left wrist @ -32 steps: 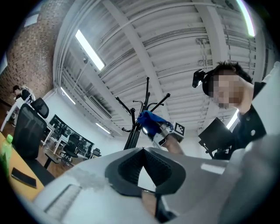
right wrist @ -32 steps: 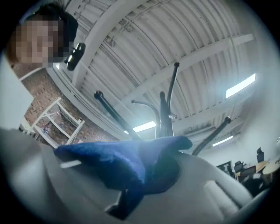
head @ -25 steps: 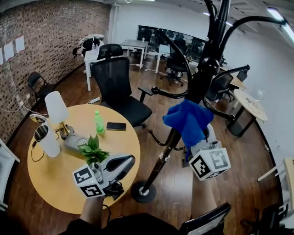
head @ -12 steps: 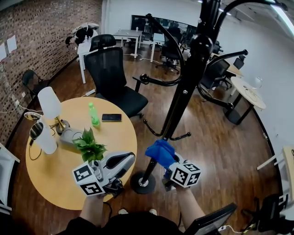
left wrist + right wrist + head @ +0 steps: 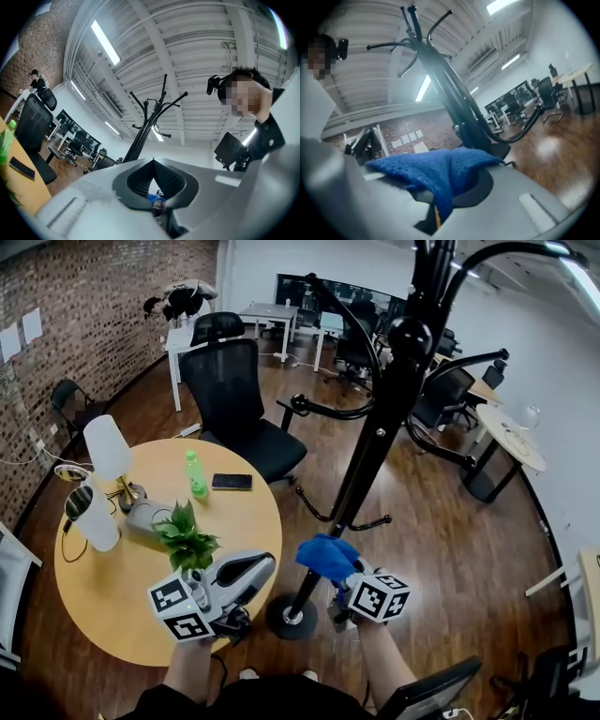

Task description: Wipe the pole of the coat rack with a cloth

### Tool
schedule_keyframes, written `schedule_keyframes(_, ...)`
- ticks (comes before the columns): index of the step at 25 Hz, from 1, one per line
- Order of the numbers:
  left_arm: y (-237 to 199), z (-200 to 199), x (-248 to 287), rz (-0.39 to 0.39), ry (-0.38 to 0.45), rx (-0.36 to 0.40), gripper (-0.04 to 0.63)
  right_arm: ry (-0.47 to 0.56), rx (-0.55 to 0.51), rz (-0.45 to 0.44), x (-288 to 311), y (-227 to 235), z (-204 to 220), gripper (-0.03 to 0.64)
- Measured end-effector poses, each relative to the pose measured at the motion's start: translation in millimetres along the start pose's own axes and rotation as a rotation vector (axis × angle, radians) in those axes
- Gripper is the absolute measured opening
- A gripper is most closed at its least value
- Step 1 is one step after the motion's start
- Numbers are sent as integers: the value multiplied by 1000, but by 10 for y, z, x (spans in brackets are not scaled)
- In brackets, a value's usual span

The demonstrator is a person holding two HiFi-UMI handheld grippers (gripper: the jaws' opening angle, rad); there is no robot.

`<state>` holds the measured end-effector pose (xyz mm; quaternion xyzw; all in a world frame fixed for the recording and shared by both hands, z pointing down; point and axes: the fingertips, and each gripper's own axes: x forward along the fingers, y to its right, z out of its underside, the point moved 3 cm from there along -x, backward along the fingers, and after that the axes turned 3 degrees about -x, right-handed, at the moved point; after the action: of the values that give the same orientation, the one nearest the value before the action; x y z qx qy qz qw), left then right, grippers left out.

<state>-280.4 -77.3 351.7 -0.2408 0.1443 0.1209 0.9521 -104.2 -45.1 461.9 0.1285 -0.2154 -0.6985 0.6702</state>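
The right gripper (image 5: 345,594) is clamping the blue cloth (image 5: 326,556) low on the coat rack's pole (image 5: 375,456), seemingly touching it, so wiping is looking under way rather than finished, while the left gripper (image 5: 239,577) is idling, jaws together.

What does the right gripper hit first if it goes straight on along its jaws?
Likely the black metal coat rack pole, dead ahead just beyond the blue terry cloth clamped in the right gripper. The cloth would touch before the jaws; the gap is hard to judge.
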Motion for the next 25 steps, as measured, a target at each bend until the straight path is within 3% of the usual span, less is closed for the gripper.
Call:
schedule_keyframes(3, 44, -13, -19, -2, 5, 13, 2, 97, -68, 50, -24, 39, -381, 25)
schedule_keyframes(10, 68, -155, -122, -18, 39, 53, 2, 346, -197, -45, -152, -593, -1602, 25)
schedule_keyframes(18, 212, -422, -247, -17, 110, 110, 2, 575, -373, -92, -320, -1357, -2744, 25)
schedule_keyframes(21, 300, -506, -296, -11, 140, 132, 2, 615, -434, -139, -420, -1696, -3024, 25)
schedule_keyframes(25, 358, -593, -340, -13, 150, 162, 2, 628, -520, -264, -564, -2244, -3066, 25)
